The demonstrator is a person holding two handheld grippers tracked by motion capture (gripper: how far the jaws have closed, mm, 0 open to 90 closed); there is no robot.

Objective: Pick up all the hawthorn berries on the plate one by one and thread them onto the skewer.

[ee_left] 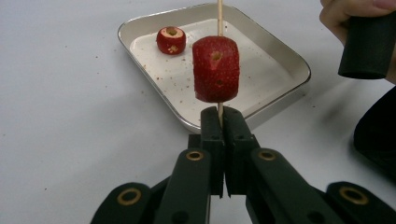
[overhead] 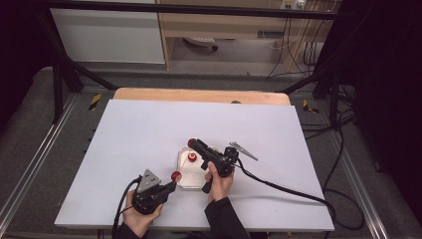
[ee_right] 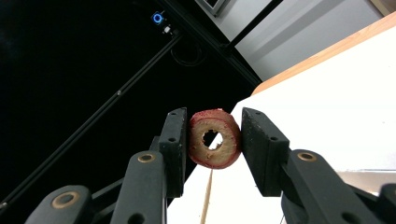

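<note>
Left gripper (ee_left: 219, 122), jaws closed on a thin wooden skewer (ee_left: 219, 14) that carries one red cored fruit piece (ee_left: 216, 75). Right gripper (ee_right: 214, 138), jaws clamped on a second red fruit ring with a hollow centre (ee_right: 215, 138), raised above the table. A third cored piece (ee_left: 171, 40) lies at 11 o'clock in the shallow white metal tray (ee_left: 261, 44). Judged step: threading fruit; the next move calls for aligning the ring's hole with the skewer tip. The white table surface (overhead: 149, 129) offers open room toward 12 o'clock; a metal clip (overhead: 242, 150) lies at 3 o'clock of the tray
</note>
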